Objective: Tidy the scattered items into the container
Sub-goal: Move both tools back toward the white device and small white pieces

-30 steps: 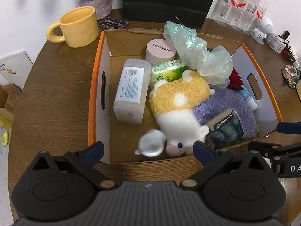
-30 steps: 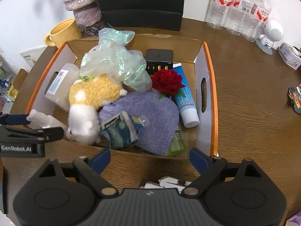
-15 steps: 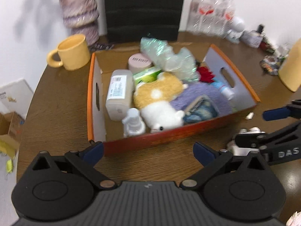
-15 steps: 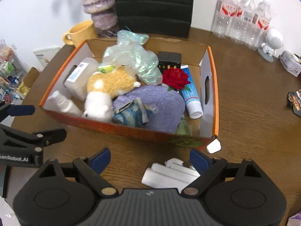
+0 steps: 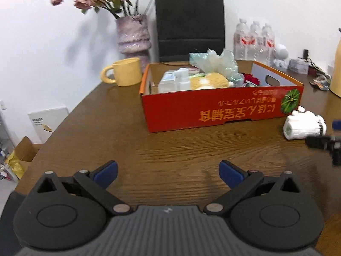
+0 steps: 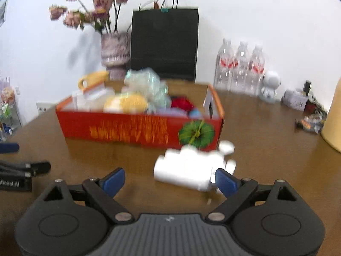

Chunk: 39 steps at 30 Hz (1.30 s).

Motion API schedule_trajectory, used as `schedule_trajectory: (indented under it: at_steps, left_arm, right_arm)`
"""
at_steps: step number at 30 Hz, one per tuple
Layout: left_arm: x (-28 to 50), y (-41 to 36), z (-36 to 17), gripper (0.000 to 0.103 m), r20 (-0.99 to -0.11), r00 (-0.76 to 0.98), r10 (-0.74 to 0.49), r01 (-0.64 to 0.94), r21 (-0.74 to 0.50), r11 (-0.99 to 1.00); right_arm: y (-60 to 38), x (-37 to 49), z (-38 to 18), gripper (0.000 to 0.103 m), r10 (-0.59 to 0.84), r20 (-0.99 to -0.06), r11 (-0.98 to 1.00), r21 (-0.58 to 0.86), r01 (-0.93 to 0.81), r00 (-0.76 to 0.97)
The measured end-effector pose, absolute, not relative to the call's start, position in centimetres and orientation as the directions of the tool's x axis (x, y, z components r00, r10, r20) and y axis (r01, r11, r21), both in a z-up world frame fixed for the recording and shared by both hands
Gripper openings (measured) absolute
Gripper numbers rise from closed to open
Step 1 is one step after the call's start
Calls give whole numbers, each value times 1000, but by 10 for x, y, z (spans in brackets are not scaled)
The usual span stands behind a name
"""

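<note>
A red cardboard box [image 5: 221,106] [image 6: 136,130] stands on the brown table, filled with a plush toy [image 5: 210,81], white bottles [image 5: 174,82], a crumpled plastic bag [image 5: 215,61] and a red flower [image 5: 251,79]. A white bottle-like object [image 5: 302,125] [image 6: 187,168] lies on the table at the box's near right corner. My left gripper [image 5: 168,173] is open and empty, low over the table well in front of the box. My right gripper [image 6: 169,180] is open, with the white object just ahead between its fingers.
A yellow mug [image 5: 125,71], a vase of flowers [image 5: 133,36] and a black paper bag [image 5: 189,21] stand behind the box. Water bottles [image 5: 253,40], a small white figure [image 6: 269,86] and clutter sit at the back right. A yellow container [image 6: 332,119] is far right.
Both grippers have pulled back from above the box and dropped low toward the table. The white object now lies between my right gripper's fingers.
</note>
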<state>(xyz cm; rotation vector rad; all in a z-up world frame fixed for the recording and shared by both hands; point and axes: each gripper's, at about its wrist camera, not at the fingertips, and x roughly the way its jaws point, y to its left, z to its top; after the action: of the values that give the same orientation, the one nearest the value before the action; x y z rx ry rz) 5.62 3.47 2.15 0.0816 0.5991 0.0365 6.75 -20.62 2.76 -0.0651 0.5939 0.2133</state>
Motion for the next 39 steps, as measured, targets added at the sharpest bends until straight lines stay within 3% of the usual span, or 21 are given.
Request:
schedule_trajectory:
  at_steps: [5, 11, 14, 39]
  left_arm:
    - [68, 29, 3, 103, -622, 782, 39, -11, 49, 999]
    - [68, 26, -1, 103, -644, 765, 9, -2, 13, 1000]
    - [68, 25, -2, 103, -645, 764, 9, -2, 12, 1000]
    - [71, 15, -2, 103, -645, 764, -8, 22, 14, 1000]
  right_arm:
    - [-198, 72, 6, 91, 197, -589, 977, 51, -207, 784]
    - [-188, 78, -6, 93, 146, -621, 982, -1, -187, 770]
    - [-192, 80, -8, 103, 141, -633, 986, 22, -164, 761]
    - [-187, 82, -9, 103, 140, -640, 987, 28, -159, 756]
